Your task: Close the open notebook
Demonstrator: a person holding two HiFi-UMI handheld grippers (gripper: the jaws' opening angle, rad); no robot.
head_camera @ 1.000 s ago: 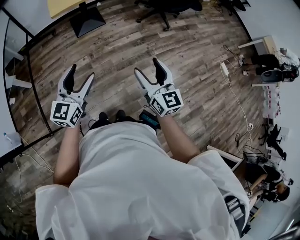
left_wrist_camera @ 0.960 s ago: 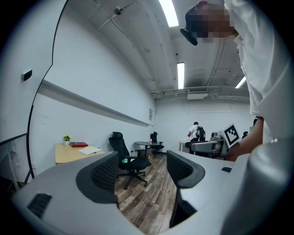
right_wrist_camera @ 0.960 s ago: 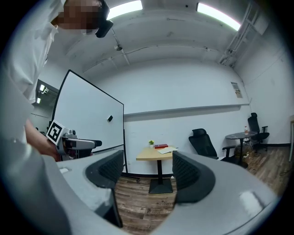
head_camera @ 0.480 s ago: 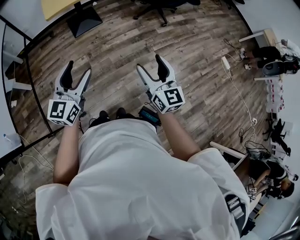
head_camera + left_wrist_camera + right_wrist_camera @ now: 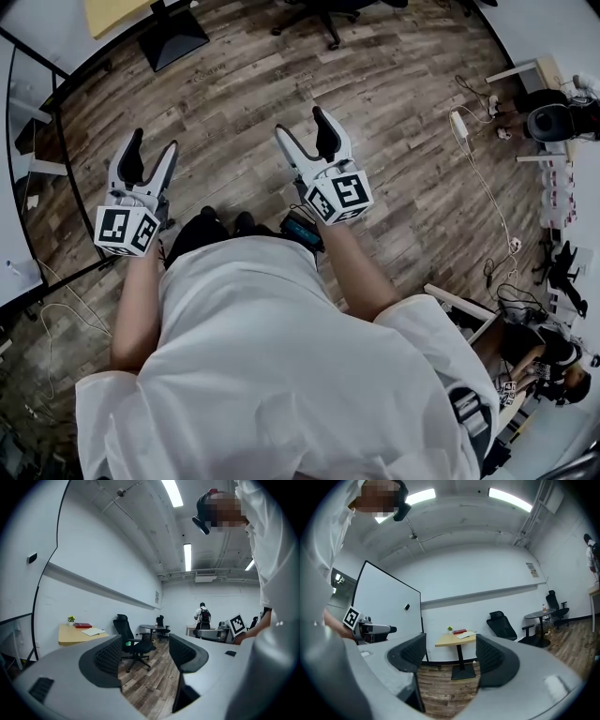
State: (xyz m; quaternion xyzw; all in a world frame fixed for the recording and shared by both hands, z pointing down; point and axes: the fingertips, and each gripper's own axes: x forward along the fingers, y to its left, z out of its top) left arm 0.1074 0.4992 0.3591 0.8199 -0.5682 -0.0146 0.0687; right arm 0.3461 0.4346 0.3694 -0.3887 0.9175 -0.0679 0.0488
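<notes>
- A person stands on a wooden floor [image 5: 394,103], seen from above, with 1 hand-held gripper in each hand, both held out at about waist height.
- The left gripper [image 5: 153,145] has its 2 jaws spread wide apart. Its own view shows only the room between them, so it holds nothing.
- The right gripper [image 5: 302,129] is likewise wide open and empty, with nothing between its 2 jaws.
- The notebook [image 5: 466,634] lies across the room on a yellow table [image 5: 452,641] against the wall, well apart from both grippers. It looks like pale pages lying flat and open, though it is too small to be sure.
- Just beside it on the table are a red book [image 5: 460,631] and a small potted plant [image 5: 450,629].
- A black office chair [image 5: 501,625] stands near the table.
- Judged from this, the task has not begun: the notebook is untouched. Left to do: walk to the table, reach the cover, fold it shut.
</notes>
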